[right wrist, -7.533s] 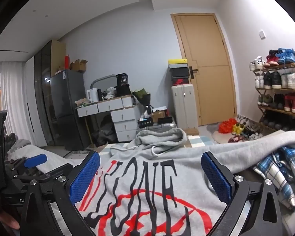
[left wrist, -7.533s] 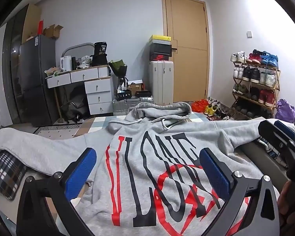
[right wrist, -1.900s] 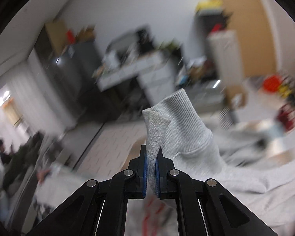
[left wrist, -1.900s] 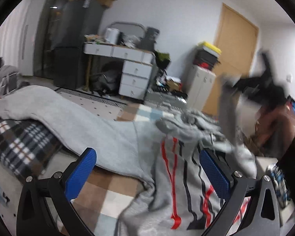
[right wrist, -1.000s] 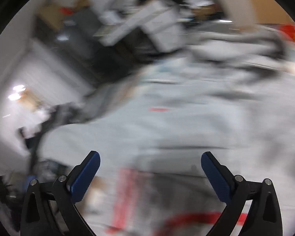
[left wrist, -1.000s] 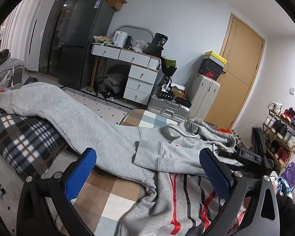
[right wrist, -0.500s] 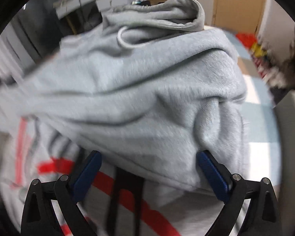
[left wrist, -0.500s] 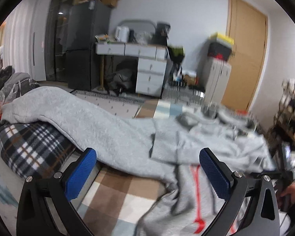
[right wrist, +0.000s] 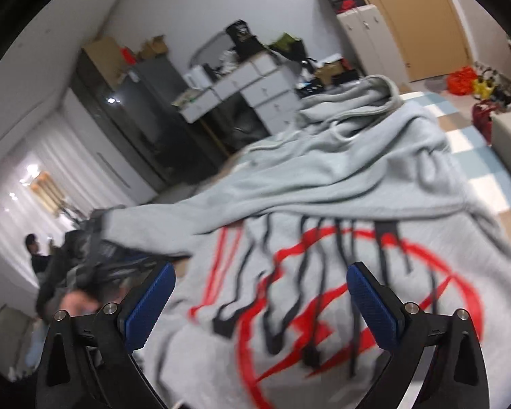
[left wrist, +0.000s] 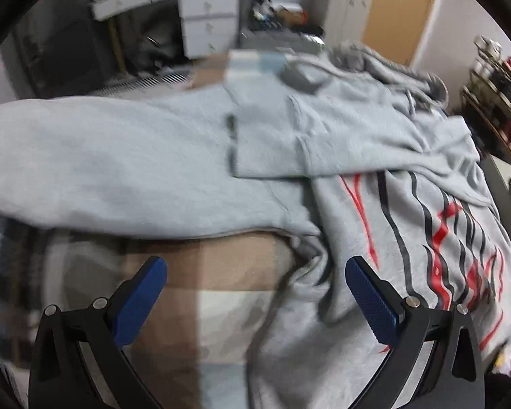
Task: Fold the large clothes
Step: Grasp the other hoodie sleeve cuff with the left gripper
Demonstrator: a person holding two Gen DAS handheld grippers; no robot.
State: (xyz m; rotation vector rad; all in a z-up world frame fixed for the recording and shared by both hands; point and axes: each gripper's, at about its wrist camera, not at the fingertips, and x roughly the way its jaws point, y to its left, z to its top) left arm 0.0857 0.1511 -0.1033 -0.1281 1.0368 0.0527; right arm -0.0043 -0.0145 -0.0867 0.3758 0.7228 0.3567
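The grey hoodie [left wrist: 374, 204] lies spread front-up, its red and black print showing, over a checked covering [left wrist: 214, 272] that shows brown and pale squares at the left wrist view's 6 o'clock; whether that is a bed or the floor I cannot tell. One sleeve [left wrist: 323, 143] is already laid across the chest, its cuff end near the middle of the view, while the other sleeve [left wrist: 102, 163] runs out straight toward 9 o'clock, not yet folded. The hood [right wrist: 357, 102] is bunched at 12 o'clock in the right wrist view. By that layout the sleeve-folding step looks half done, and the next move probably calls for a grip on the outstretched sleeve near its far end, then carrying it over the body to lie on the first. The left gripper [left wrist: 255, 293] hovers above the armpit edge with its fingers [left wrist: 139, 296] spread wide, holding nothing; whether they brush the cloth is lost in blur. The right gripper [right wrist: 260, 301] hangs over the printed chest, fingers [right wrist: 373, 306] equally wide and empty.
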